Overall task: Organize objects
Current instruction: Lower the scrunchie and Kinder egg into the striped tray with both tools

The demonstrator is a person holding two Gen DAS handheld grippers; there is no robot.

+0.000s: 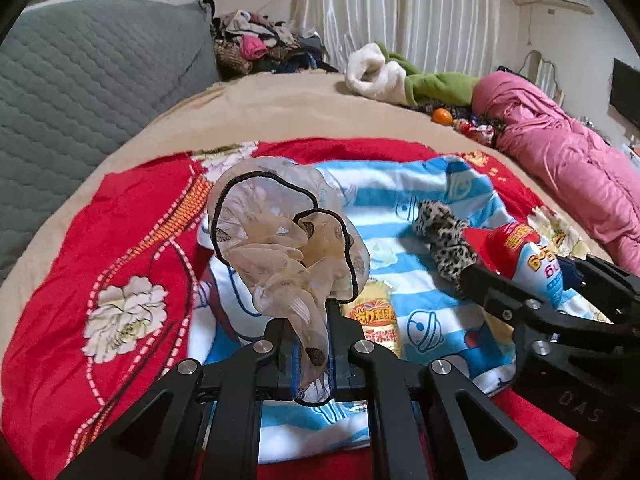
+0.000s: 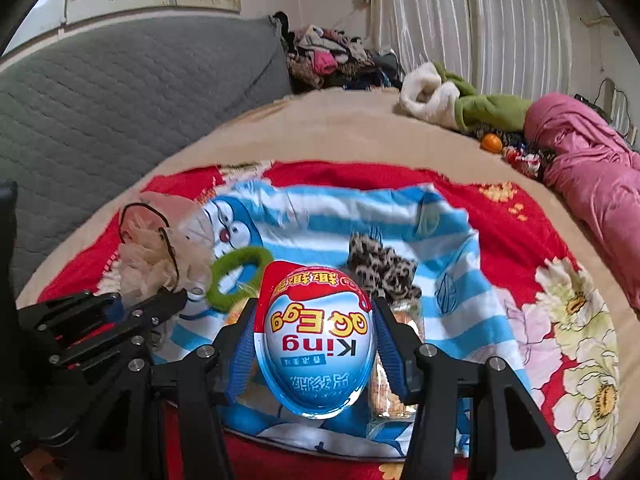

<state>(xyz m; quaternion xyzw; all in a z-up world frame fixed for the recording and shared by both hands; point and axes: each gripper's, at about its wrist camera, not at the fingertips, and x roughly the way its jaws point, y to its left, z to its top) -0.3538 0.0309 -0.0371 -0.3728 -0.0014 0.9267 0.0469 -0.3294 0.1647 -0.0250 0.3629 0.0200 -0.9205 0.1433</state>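
My left gripper [image 1: 306,320] is shut on a sheer beige scrunchie with black trim [image 1: 280,240] and holds it above a blue-striped Doraemon towel [image 1: 400,200]; the scrunchie also shows in the right wrist view [image 2: 156,248]. My right gripper [image 2: 316,308] is shut on a red, white and blue King Egg toy egg [image 2: 318,336], held above the towel; the egg shows at the right in the left wrist view [image 1: 524,256]. A leopard-print scrunchie [image 1: 444,240] and a green hair ring [image 2: 236,276] lie on the towel. A yellow snack packet [image 1: 376,320] lies under the left gripper.
The towel lies on a red floral cloth [image 1: 120,240] over a beige bed. A grey quilted headboard [image 1: 80,80] is at the left. A clothes pile [image 1: 260,44], a green and white garment [image 1: 400,76], a pink quilt [image 1: 560,152] and an orange [image 1: 442,116] lie at the far side.
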